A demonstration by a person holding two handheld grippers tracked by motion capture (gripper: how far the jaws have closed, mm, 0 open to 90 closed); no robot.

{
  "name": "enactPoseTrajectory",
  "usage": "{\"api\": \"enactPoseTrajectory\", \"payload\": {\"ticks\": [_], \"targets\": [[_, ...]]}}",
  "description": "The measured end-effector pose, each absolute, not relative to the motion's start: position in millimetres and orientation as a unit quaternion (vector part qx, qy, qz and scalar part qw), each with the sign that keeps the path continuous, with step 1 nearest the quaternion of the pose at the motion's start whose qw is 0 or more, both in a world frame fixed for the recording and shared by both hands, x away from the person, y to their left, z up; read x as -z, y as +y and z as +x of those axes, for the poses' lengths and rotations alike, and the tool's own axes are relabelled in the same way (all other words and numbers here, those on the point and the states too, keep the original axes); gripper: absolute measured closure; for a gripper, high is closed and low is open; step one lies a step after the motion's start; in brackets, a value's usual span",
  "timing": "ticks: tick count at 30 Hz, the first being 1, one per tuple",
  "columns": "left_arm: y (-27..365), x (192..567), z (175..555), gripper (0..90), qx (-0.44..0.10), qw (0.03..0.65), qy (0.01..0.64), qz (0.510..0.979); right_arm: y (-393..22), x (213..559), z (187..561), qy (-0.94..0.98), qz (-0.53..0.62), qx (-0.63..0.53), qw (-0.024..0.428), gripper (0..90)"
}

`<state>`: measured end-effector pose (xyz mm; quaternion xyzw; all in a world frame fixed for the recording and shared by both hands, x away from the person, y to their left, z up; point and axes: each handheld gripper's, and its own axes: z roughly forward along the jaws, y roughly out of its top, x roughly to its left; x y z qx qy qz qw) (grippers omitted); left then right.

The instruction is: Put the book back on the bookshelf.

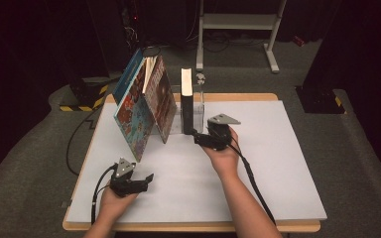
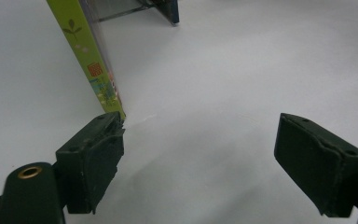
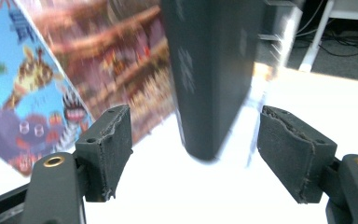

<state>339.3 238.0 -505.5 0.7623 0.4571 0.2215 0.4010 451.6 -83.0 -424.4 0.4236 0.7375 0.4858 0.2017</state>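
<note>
The black book [image 1: 187, 106] stands upright on its lower edge on the white surface [image 1: 278, 163], its pale page edges on top, just right of the leaning picture books [image 1: 146, 106] and against a clear stand [image 1: 199, 109]. The right claw [image 1: 197, 137] sits just in front of it, open, the book's dark spine [image 3: 200, 79] rising beyond its untouching pads. The left gripper view shows the left claw [image 2: 200, 158] open and empty, beside a green book spine [image 2: 86, 56].

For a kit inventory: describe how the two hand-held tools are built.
Each tool, left and right, is a black body topped by a grey three-cornered plate and trailing a black cable. The black jaws carry worn rectangular pads and brass-ringed holes. The forearms are sleeveless.
</note>
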Motion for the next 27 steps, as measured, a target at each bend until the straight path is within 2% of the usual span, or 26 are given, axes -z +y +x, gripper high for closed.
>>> {"api": "enactPoseTrajectory", "payload": {"ticks": [5, 9, 14, 16, 27], "targets": [[238, 505, 339, 16.0, -0.221, 0.403, 0.46, 0.76, -130, 444, 419, 0.733, 0.439, -0.473, 0.217, 26.1], [239, 505, 338, 16.0, -0.226, 0.411, 0.454, 0.757, -183, 468, 379, 0.725, 0.463, -0.45, 0.24, 26.0], [240, 501, 334, 15.8, -0.237, 0.426, 0.448, 0.749, -226, 487, 338, 0.708, 0.489, -0.44, 0.257, 27.2], [240, 496, 332, 15.9, -0.246, 0.437, 0.447, 0.741, -231, 487, 334, 0.706, 0.495, -0.442, 0.247, 26.8], [247, 489, 321, 15.9, -0.256, 0.452, 0.444, 0.73, -237, 487, 339, 0.707, 0.492, -0.44, 0.254, 25.1]]}}
